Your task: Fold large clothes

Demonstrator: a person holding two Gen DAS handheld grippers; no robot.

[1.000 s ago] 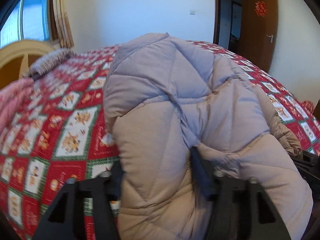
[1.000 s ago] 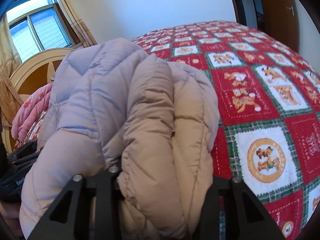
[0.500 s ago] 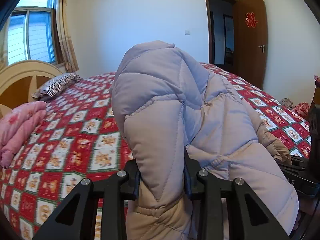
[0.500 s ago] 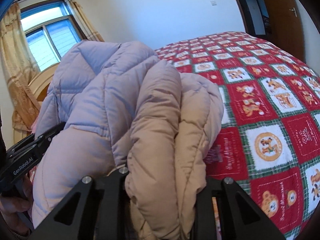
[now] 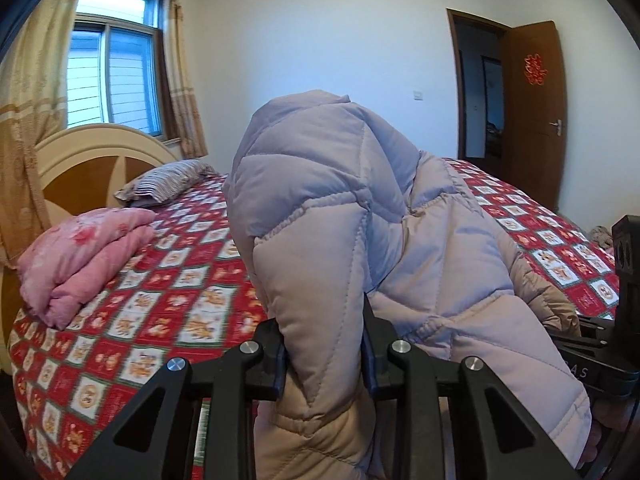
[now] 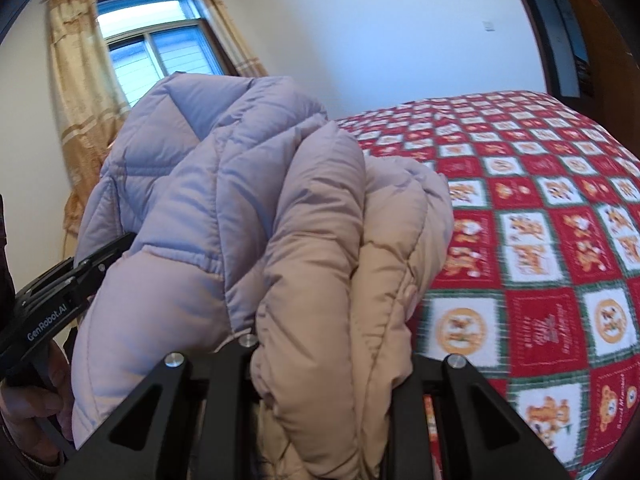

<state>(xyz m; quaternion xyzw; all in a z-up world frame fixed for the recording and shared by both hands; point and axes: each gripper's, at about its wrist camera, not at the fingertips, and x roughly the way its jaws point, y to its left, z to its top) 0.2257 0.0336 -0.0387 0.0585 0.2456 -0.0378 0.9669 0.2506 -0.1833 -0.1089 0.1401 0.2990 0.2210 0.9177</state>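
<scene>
**Padded coat lifted above the bed**

While the left gripper (image 5: pixel 324 344) is closing on a fold of the padded coat (image 5: pixel 360 216) and the right gripper (image 6: pixel 328 364) clamps another, the right's fingertips stay buried. Behind the coat: patterned bedspread (image 5: pixel 168 288), pink quilt (image 5: pixel 84 256), window (image 5: pixel 112 80).

Bedspread: red patchwork quilt (image 5: pixel 168 312), bear prints.
Bedding: folded pink blanket (image 5: pixel 84 252); striped pillow (image 5: pixel 168 178).
Fittings: headboard (image 5: pixel 80 168), window (image 5: pixel 112 76), curtains (image 5: pixel 182 72), door (image 5: pixel 534 116).
</scene>
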